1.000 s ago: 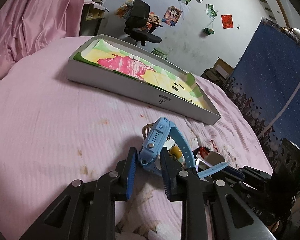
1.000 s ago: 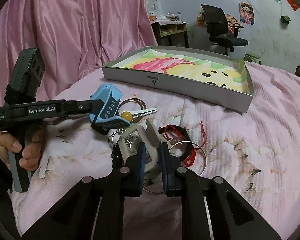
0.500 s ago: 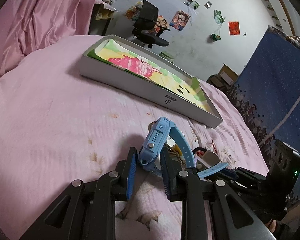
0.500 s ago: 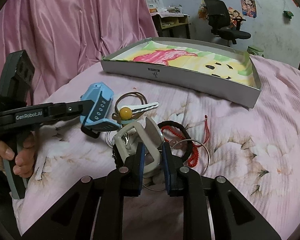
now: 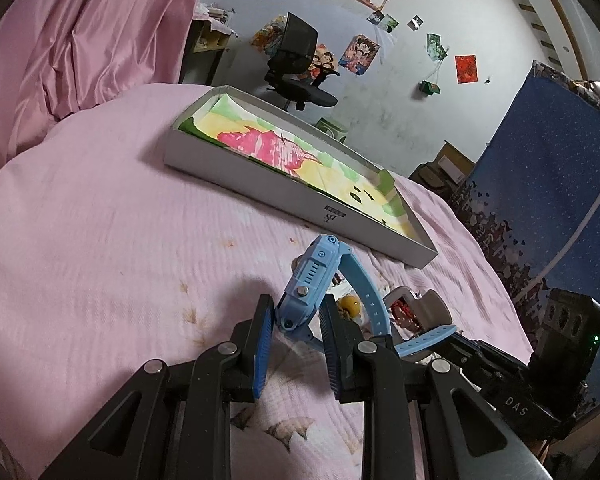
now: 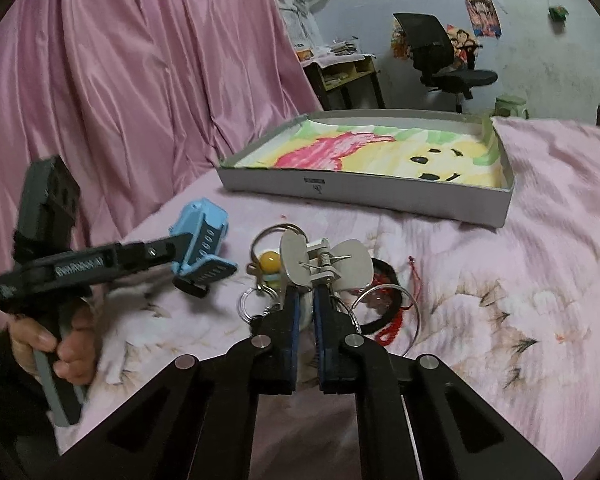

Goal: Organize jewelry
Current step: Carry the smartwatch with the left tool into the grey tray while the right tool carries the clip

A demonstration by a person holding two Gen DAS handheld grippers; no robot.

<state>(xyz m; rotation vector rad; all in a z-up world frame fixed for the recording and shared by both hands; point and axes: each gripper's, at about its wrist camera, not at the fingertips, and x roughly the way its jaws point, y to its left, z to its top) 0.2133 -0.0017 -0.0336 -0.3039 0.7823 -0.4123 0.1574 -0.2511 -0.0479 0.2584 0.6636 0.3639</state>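
Above the bedspread, right hand-held gripper (image 6: 305, 300) pinches hair clip (image 6: 326, 266)

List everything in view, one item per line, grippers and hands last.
watch: 1, light blue, held above the bedspread in the left gripper
hair clip: 1, beige, lifted over the pile in the right gripper
key rings with a yellow bead: several, silver, in the pile
red cord bracelet: 1, red, right side of the pile
wire hoop: 1, silver, by the red cord
box: 1, grey, cartoon lining, beyond the pile
bedspread: 1, pink
curtain: 1, pink, left
office chair: 1, black, by the wall
left gripper: shut on the watch
right gripper: has just closed on the hair clip
hand: 1, holds the left gripper's handle
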